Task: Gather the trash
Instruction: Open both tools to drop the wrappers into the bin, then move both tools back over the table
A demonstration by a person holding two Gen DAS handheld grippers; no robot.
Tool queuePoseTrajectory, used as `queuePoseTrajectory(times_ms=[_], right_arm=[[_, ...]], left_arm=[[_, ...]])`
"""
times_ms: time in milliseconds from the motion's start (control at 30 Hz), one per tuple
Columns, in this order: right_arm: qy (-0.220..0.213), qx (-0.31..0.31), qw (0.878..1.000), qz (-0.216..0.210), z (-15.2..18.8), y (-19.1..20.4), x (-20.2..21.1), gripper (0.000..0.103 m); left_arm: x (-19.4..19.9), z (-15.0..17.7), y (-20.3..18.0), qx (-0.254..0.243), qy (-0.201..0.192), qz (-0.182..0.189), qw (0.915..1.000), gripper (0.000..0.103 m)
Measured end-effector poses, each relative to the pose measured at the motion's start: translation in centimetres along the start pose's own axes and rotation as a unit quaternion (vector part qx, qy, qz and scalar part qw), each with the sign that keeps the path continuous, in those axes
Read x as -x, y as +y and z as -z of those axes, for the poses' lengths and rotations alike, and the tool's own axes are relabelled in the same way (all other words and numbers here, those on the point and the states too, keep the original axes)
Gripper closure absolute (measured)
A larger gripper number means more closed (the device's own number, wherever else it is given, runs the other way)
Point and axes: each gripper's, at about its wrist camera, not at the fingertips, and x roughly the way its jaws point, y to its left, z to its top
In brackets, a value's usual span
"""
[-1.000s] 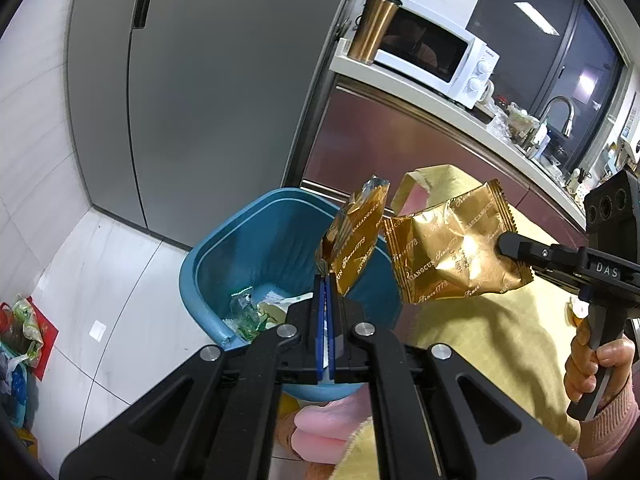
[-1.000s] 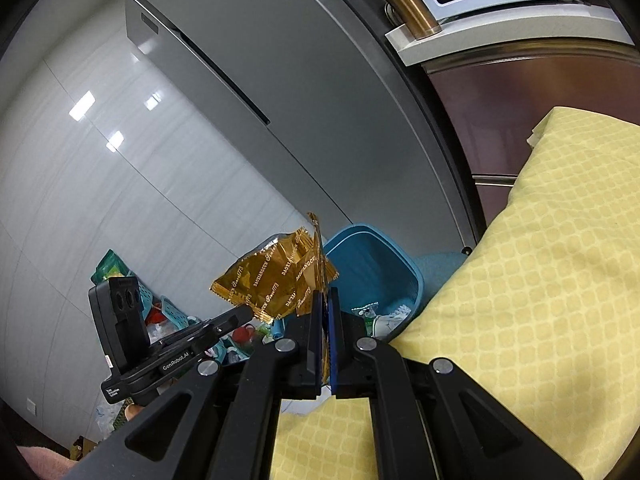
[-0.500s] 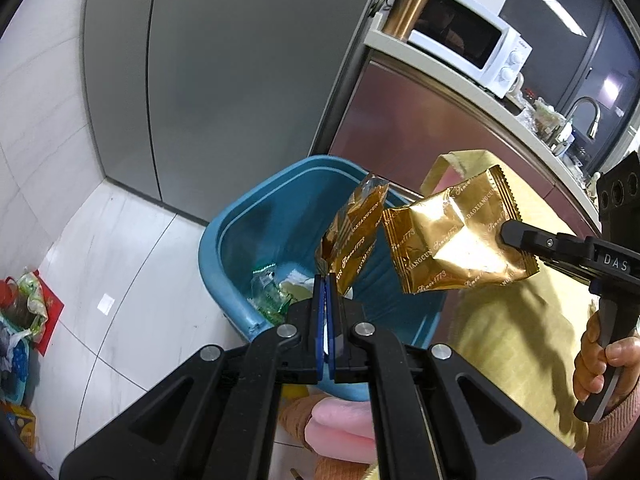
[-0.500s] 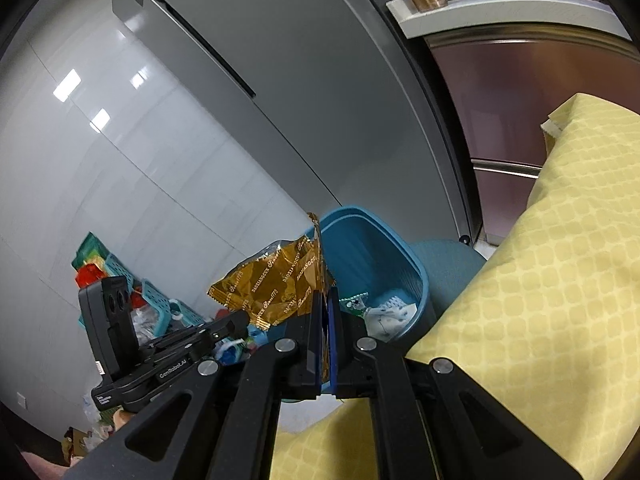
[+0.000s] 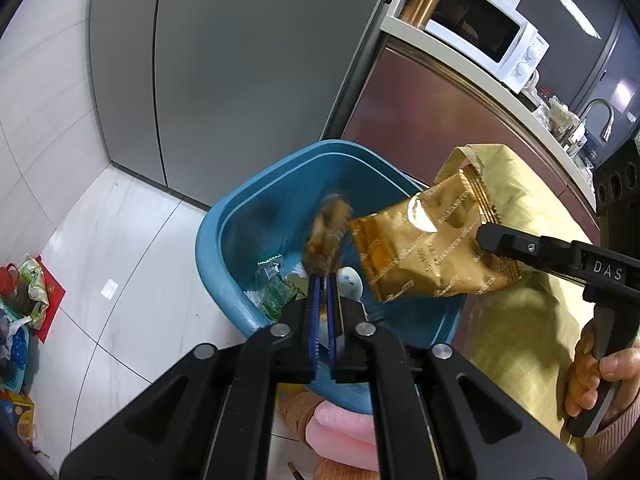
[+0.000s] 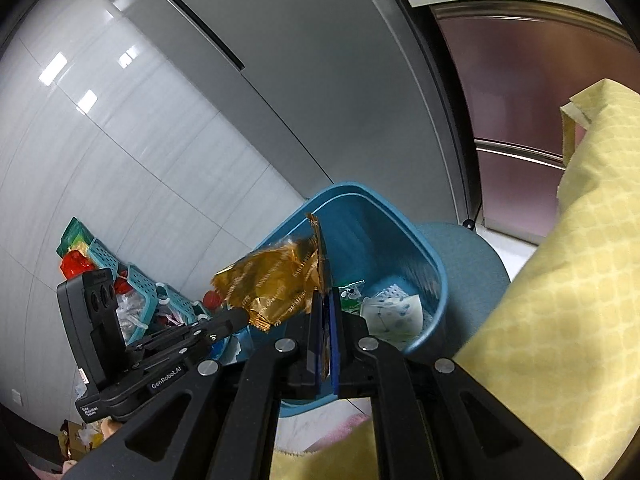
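Observation:
Over the blue bin (image 5: 212,240) my left gripper (image 5: 324,280) is shut on a small gold wrapper (image 5: 328,236), which is blurred and stands edge-on above the fingertips. To its right, my right gripper (image 5: 482,234) pinches a larger gold wrapper (image 5: 424,252) above the bin's right rim. From the right wrist, my right gripper (image 6: 326,298) has that wrapper (image 6: 319,240) edge-on between jaws that are opening slightly. The left gripper (image 6: 240,316) holds its wrapper (image 6: 272,280) over the bin (image 6: 400,216). Green and white litter (image 6: 392,312) lies inside.
A yellow-clothed table (image 5: 520,320) borders the bin on the right, with a teal stool (image 6: 472,256) beside it. A grey fridge (image 5: 240,60) stands behind the bin. Teal baskets of clutter (image 6: 144,288) sit on the floor at left. Counter holds a microwave (image 5: 480,28).
Both grippers have sunk toward the bin, which now looks larger and closer. The small wrapper in the left gripper has gone blurred. The right wrapper has moved in over the bin's rim.

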Motion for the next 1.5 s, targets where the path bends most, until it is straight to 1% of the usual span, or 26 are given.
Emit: queuePoseTrajectory(times_ms=[100, 133, 167, 200, 300, 367, 433, 533, 600, 733, 800, 900, 1067, 1167, 1233, 1333, 1400, 1433, 1467, 1500], right_arm=[[0.002, 0.001, 1.000, 0.002, 0.0, 0.2, -0.2, 0.096], [0.001, 0.001, 1.000, 0.002, 0.0, 0.3, -0.3, 0.096], [0.000, 0.001, 1.000, 0.004, 0.0, 0.2, -0.3, 0.094], [0.000, -0.001, 1.000, 0.004, 0.1, 0.2, -0.2, 0.090], [-0.004, -0.006, 1.000, 0.004, 0.2, 0.2, -0.2, 0.088], [-0.006, -0.008, 1.000, 0.003, 0.4, -0.1, 0.2, 0.086], [-0.008, -0.008, 1.000, 0.003, 0.7, -0.2, 0.6, 0.085], [-0.012, -0.009, 1.000, -0.001, 1.0, -0.4, 1.4, 0.084], [-0.017, -0.008, 1.000, -0.004, 1.4, -0.4, 2.2, 0.079], [-0.029, -0.004, 1.000, -0.008, 2.0, -0.2, 4.1, 0.077], [-0.038, 0.001, 0.999, -0.009, 2.5, -0.1, 5.3, 0.075], [-0.054, 0.008, 0.999, -0.006, 2.9, -0.1, 7.3, 0.074], [-0.091, 0.019, 0.996, 0.001, 4.1, 0.0, 11.5, 0.073], [-0.115, 0.019, 0.993, 0.011, 5.2, -0.6, 14.5, 0.069], [-0.132, 0.012, 0.991, 0.018, 6.1, -1.4, 16.6, 0.068], [-0.159, -0.007, 0.986, 0.040, 7.9, -3.1, 19.8, 0.068], [-0.177, -0.024, 0.982, 0.065, 9.3, -4.4, 21.9, 0.068], [-0.184, -0.031, 0.979, 0.076, 9.9, -5.0, 22.7, 0.068], [-0.191, -0.038, 0.977, 0.088, 10.6, -5.6, 23.6, 0.068], [-0.197, -0.045, 0.974, 0.100, 11.3, -6.3, 24.4, 0.068]], left_arm=[[-0.3, -0.2, -0.2, -0.001, 0.001, 0.001, 1.0000, 0.101], [-0.5, -0.2, -0.3, 0.000, 0.002, 0.003, 1.0000, 0.098], [-0.7, -0.2, -0.4, 0.002, 0.005, 0.005, 1.0000, 0.093], [-0.8, -0.2, -0.3, 0.004, 0.007, 0.008, 0.9999, 0.092], [-1.3, 0.1, -0.3, 0.010, 0.015, 0.015, 0.9997, 0.092], [-1.2, 0.3, -0.4, 0.009, 0.013, 0.019, 0.9997, 0.092], [-0.7, 0.5, -0.7, 0.003, 0.007, 0.025, 0.9996, 0.092], [0.3, 0.7, -1.5, -0.009, -0.005, 0.034, 0.9994, 0.086], [1.0, 0.9, -2.2, -0.020, -0.015, 0.041, 0.9988, 0.085], [2.7, 1.0, -4.0, -0.044, -0.037, 0.066, 0.9962, 0.081], [3.3, 1.1, -4.6, -0.053, -0.042, 0.076, 0.9948, 0.079], [4.3, 1.4, -6.1, -0.069, -0.048, 0.097, 0.9917, 0.078], [5.6, 2.5, -9.1, -0.105, -0.051, 0.129, 0.9848, 0.076], [6.0, 3.5, -11.5, -0.133, -0.048, 0.153, 0.9781, 0.075], [6.2, 4.1, -12.9, -0.145, -0.043, 0.171, 0.9736, 0.073], [6.2, 5.3, -15.4, -0.168, -0.033, 0.197, 0.9654, 0.073], [6.0, 6.1, -17.2, -0.183, -0.024, 0.214, 0.9592, 0.073], [5.9, 6.6, -18.2, -0.191, -0.018, 0.224, 0.9556, 0.073], [5.8, 7.2, -19.6, -0.202, -0.010, 0.238, 0.9498, 0.072], [5.8, 7.6, -20.3, -0.208, -0.007, 0.244, 0.9470, 0.072]])
